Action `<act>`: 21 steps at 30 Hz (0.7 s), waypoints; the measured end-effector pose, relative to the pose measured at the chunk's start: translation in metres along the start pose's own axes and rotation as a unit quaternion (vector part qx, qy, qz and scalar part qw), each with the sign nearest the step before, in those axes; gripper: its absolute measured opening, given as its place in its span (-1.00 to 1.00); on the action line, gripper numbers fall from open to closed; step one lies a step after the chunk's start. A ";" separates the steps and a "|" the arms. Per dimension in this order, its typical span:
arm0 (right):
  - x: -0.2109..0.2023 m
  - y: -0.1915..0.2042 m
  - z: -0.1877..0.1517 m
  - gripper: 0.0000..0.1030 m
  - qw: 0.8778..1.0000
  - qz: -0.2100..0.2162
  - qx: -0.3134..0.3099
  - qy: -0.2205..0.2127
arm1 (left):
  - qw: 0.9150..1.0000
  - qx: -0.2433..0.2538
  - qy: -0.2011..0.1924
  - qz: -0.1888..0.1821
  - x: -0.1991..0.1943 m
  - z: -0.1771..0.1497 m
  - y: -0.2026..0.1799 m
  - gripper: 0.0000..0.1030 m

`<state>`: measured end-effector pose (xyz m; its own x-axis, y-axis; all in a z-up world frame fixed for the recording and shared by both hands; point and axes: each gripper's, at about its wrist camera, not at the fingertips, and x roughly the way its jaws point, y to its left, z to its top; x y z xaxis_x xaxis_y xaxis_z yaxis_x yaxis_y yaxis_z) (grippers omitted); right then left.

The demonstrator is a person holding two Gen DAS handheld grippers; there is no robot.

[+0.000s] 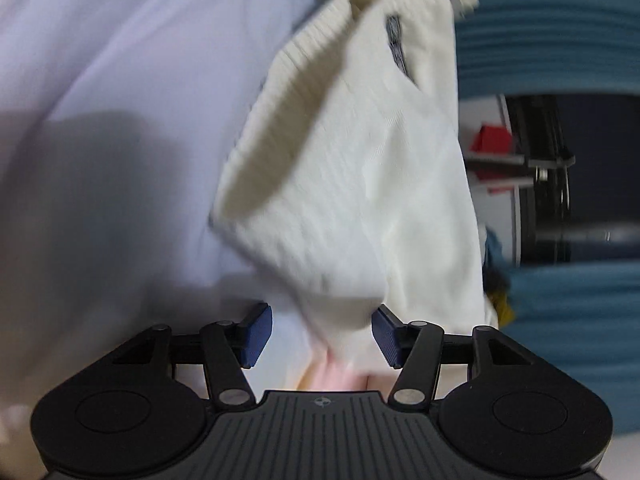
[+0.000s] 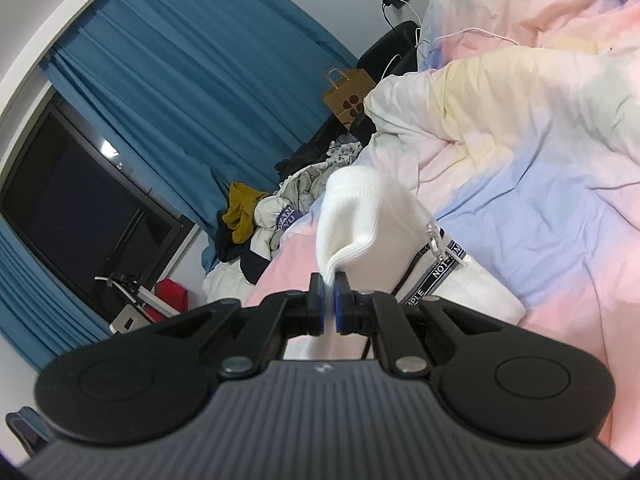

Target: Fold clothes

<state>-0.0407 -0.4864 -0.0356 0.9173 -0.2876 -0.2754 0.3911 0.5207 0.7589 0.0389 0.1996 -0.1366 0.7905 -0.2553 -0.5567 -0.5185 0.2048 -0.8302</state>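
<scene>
- Right tool: blue pads pressed together on the ribbed hem of a white garment, a thin fold of cloth pinched between them.
- Left tool: blue pads standing well apart; a low corner of the same white garment hangs down between them, and the blurred view does not show it touching either pad.
- White garment, right wrist view: cream-white knit with a ribbed band at the raised end, lifted off the bed by the right tool and trailing down to the right, where the rest lies on the bedding. A black-and-white printed tape and a dark drawstring run along it; a small clear clip sits beside the tape.
- White garment, left wrist view: hangs in front of the camera, ribbed edge to the upper left, a dark strip showing near the top; motion-blurred.
- Bed cover: pastel pink, blue and yellow, rumpled, beneath and behind the garment.
- Clothes pile: white, grey, mustard and dark items heaped at the far edge of the bed.
- Paper bag: brown, with handles, standing beyond the pile.
- Curtain: blue, pleated, beside a dark window.
- Red item: low, beneath the window.
</scene>
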 end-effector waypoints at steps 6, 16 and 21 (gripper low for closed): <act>0.000 0.005 -0.006 -0.84 1.000 -0.005 -0.021 -0.014 | 0.999 0.007 -0.018 -0.049 -0.019 0.014 -0.011 -0.85; -0.056 0.055 0.002 -0.85 0.989 0.025 -0.073 -0.127 | 0.986 0.087 -0.098 -0.099 -0.123 0.059 -0.059 -0.91; -0.046 0.094 0.024 -0.85 0.982 0.025 -0.113 -0.150 | 0.982 0.100 -0.107 -0.119 -0.158 0.098 -0.072 -0.91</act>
<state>-0.0479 -0.4438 0.0624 0.8858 -0.4631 -0.0297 0.3841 0.6958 0.6069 -0.0168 0.3176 0.0145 0.9430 -0.1189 -0.3109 -0.2533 0.3495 -0.9021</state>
